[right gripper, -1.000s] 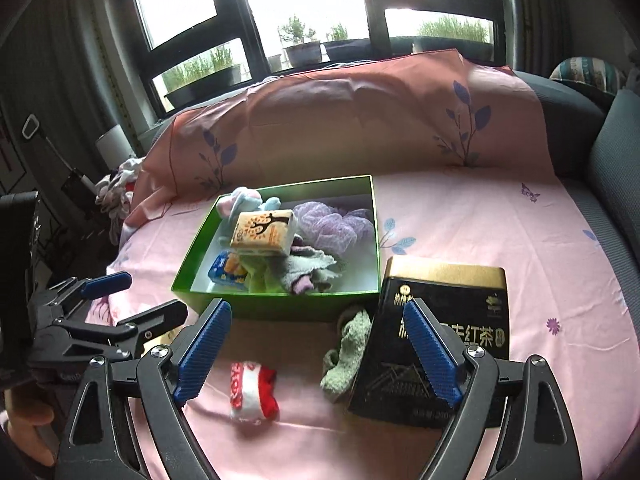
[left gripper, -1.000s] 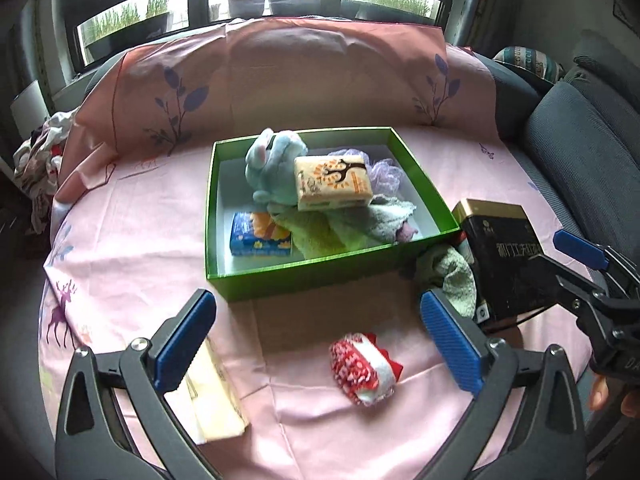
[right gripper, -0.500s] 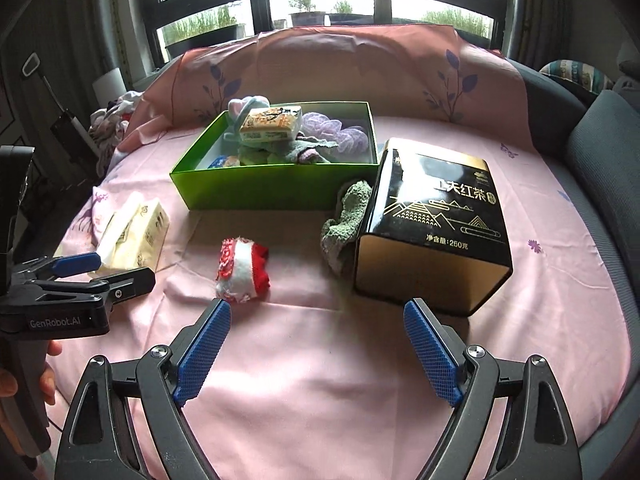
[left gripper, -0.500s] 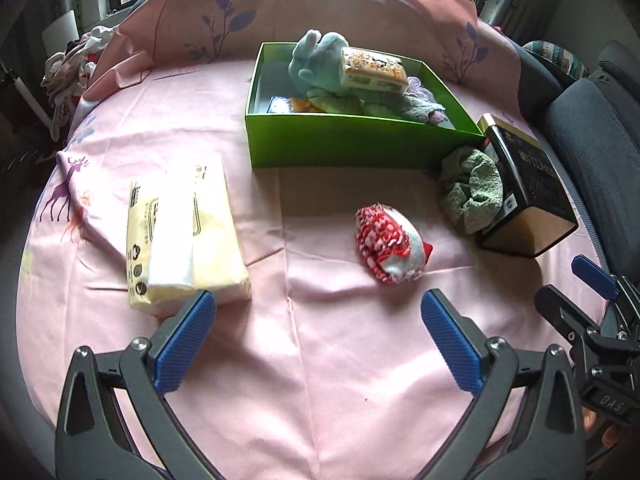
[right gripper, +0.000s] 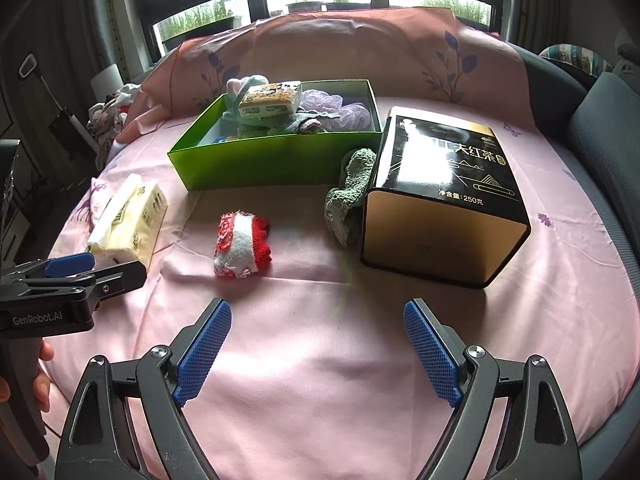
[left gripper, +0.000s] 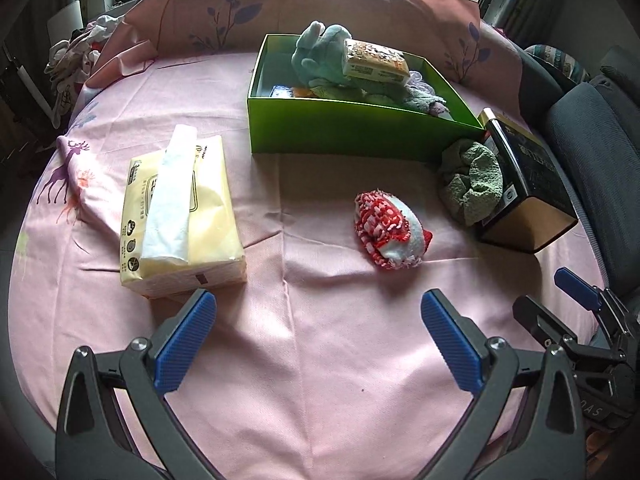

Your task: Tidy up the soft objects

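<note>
A green box holds a pale blue plush toy, a small tissue pack and several cloths. On the pink cloth in front lie a red-and-white sock bundle, a green cloth and a yellow tissue pack. My left gripper is open and empty, near the front edge. My right gripper is open and empty, in front of the sock bundle.
A black and gold tea tin stands right of the green box, touching the green cloth. A grey sofa is at the right. A pile of clothes lies at the far left.
Both grippers have drawn back from the green box toward the front edge of the table. Both stay open and empty. The objects have not moved.
</note>
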Demonstrator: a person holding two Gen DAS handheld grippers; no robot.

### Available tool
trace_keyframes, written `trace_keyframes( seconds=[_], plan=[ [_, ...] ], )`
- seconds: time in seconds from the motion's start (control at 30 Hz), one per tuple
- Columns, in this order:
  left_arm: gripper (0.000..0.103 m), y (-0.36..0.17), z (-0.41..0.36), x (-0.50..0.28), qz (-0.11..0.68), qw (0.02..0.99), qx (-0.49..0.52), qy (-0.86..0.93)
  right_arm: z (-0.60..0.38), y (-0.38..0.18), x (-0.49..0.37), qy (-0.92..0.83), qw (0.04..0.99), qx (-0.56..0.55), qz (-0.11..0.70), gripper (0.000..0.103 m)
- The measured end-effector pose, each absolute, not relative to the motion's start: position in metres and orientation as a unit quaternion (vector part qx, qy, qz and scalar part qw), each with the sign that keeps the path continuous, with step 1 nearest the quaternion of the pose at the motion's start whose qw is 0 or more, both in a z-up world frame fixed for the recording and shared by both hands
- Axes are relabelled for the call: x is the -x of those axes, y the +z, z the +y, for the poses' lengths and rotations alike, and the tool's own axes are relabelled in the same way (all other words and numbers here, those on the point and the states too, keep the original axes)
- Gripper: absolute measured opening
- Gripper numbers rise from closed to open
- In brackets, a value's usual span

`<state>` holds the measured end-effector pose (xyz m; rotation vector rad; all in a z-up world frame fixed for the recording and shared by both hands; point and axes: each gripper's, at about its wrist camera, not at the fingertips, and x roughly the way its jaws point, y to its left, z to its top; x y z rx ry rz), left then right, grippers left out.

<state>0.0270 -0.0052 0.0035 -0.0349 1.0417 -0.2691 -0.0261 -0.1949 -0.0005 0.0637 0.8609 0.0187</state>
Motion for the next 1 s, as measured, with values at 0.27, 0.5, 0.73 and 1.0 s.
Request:
trace_keyframes(
  seconds=[0.27,0.5,0.73,1.0],
  plan=[
    [0.102,0.0,-0.017,-0.032,0.501,0.854,0.012,-0.139,-0.2,-0.01,0.02,0.009,0.905,-0.038,0.423,0.088],
    [0.102,-0.005,-0.028,-0.041,0.507,0.849,0.005,-0.15,-0.202,-0.017,0.013,0.01,0.903,-0.04,0.428,0.089],
    [0.102,-0.011,-0.038,-0.049,0.51,0.844,-0.001,-0.167,-0.2,-0.027,0.003,0.018,0.899,-0.04,0.436,0.089],
    [0.102,-0.02,-0.046,-0.065,0.52,0.836,-0.002,-0.175,-0.193,-0.039,-0.01,0.032,0.892,-0.033,0.45,0.089]
  ],
)
